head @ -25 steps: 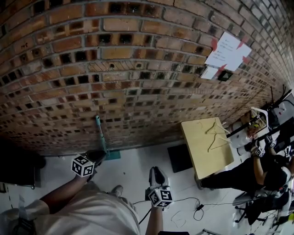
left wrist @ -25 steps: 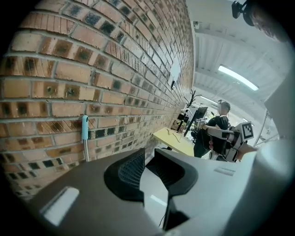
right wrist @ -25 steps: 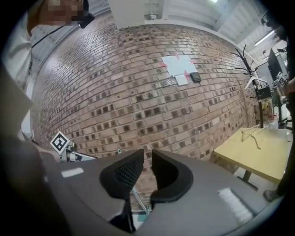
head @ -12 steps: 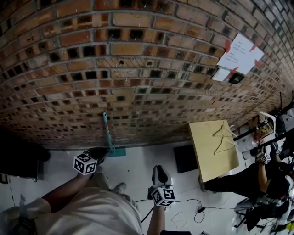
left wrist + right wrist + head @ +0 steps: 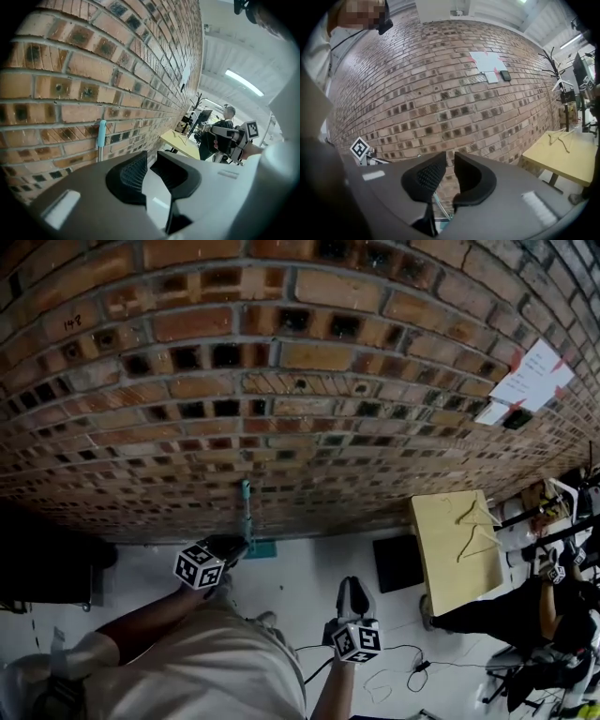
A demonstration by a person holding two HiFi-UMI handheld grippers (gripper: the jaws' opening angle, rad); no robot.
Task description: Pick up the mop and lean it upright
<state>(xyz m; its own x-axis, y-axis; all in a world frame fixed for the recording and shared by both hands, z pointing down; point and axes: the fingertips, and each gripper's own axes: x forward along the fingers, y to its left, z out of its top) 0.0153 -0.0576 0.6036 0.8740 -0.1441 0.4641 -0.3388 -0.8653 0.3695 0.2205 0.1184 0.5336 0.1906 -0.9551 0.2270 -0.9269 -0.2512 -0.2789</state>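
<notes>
The mop (image 5: 247, 517) leans upright against the brick wall (image 5: 281, 381), its teal grip at the top and its teal head (image 5: 263, 548) on the floor. My left gripper (image 5: 232, 546) sits just left of the lower pole; its jaws stand a narrow gap apart with nothing between them. In the left gripper view the mop's teal grip (image 5: 101, 134) rises left of the left gripper (image 5: 151, 161), apart from it. My right gripper (image 5: 352, 586) hangs over the white floor, away from the mop, also slightly open and empty. Below the right gripper (image 5: 450, 161) the mop's pole (image 5: 439, 207) shows.
A yellow table (image 5: 450, 554) with wire hangers stands to the right, a black mat (image 5: 397, 563) beside it. A cable (image 5: 394, 660) lies on the floor. A seated person (image 5: 525, 607) is at the far right. A dark object (image 5: 42, 563) stands at the left.
The head view has swung, so the wall looms nearer and the mop and both grippers sit further right in the picture. The left gripper still stays beside the mop's lower pole.
</notes>
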